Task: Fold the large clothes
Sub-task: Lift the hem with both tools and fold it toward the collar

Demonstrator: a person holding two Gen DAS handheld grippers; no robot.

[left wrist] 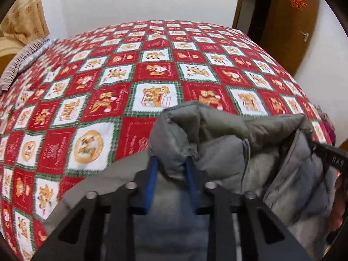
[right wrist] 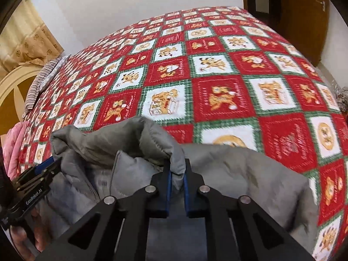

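Gripping now: both grippers are clamped on the collar of the grey jacket (left wrist: 228, 152), one at each end, above the bed.
Left gripper (left wrist: 170, 163): jaws nearly closed, blue pads squeezing a thick fold of padded collar between them.
Right gripper (right wrist: 176, 167): jaws pinched almost fully together on a thinner fold of the collar edge.
Jacket: bunched between the two sets of jaws, the body spreading below and behind them onto the red patterned bedspread (right wrist: 217, 76); zip line visible just left of the right jaws.
Ahead of the jaws: open bedspread, room to lay it flat.
Risk, slip: slick, puffy fabric could squirm out of the right jaws, as I judge that bite shallow.
Risk, skew: uneven grips could drag the collar crooked, so the fold lands lopsided.
Risk, snag: the hanging body may catch under itself.
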